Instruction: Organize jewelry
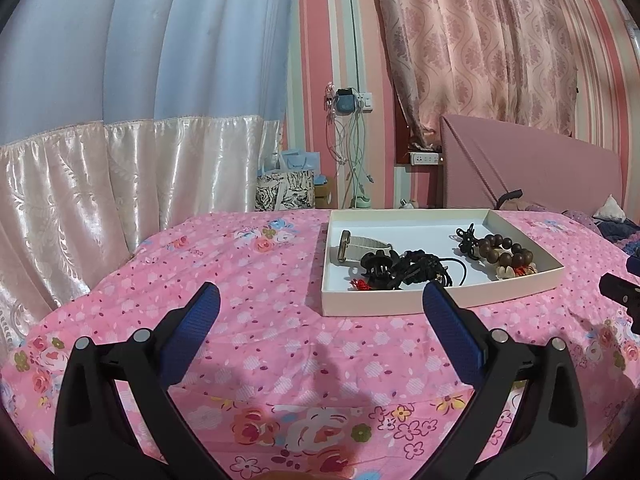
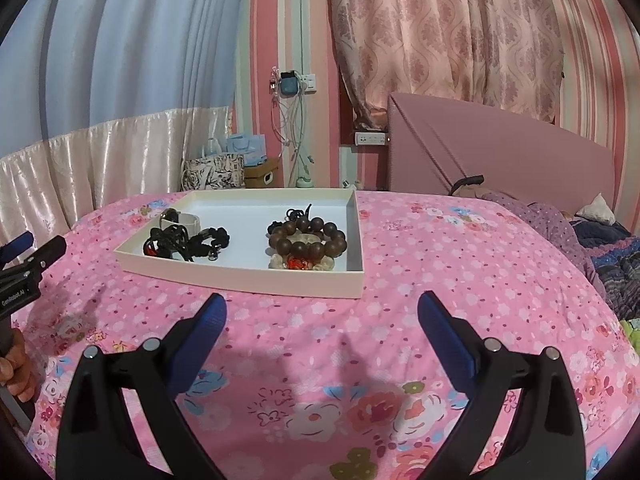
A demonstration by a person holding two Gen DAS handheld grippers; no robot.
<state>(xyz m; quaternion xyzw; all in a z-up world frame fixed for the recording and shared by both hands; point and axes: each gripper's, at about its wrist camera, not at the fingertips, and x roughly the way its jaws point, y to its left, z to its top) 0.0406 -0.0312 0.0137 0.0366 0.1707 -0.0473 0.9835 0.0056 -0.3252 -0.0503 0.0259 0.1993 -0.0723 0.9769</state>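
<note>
The left gripper [image 1: 320,300] was held above the pink floral bedspread [image 1: 256,272], its two blue-padded fingers [image 1: 198,320] spread wide apart with nothing between them; its right fingertip overlapped the near wall of the shallow white tray [image 1: 440,300] in the left wrist view, though contact could not be judged. The right gripper [image 2: 322,308] was likewise spread wide and empty, hovering over the bedspread just short of the tray's near wall. Each gripper appeared at the edge of the other's view, and part of a hand [image 2: 16,368] holding the left one showed at the left margin of the right wrist view. The tray lay flat on the bedspread and contained all the jewelry. Toward its left end rested a watch with a pale strap [image 1: 362,250], and touching it, nearer the front wall, lay a tangle of black cord pieces [image 1: 404,270] with a small red element. Toward the right end, apart from the tangle, sat a dark wooden bead bracelet [image 2: 308,236] with a black knotted cord, ringed around or resting on a paler beaded piece [image 2: 298,262] with a red centre. Behind the bed hung a blue-and-cream curtain [image 1: 140,80], a pink patterned curtain [image 1: 480,40] and a pink headboard [image 1: 532,168].
</note>
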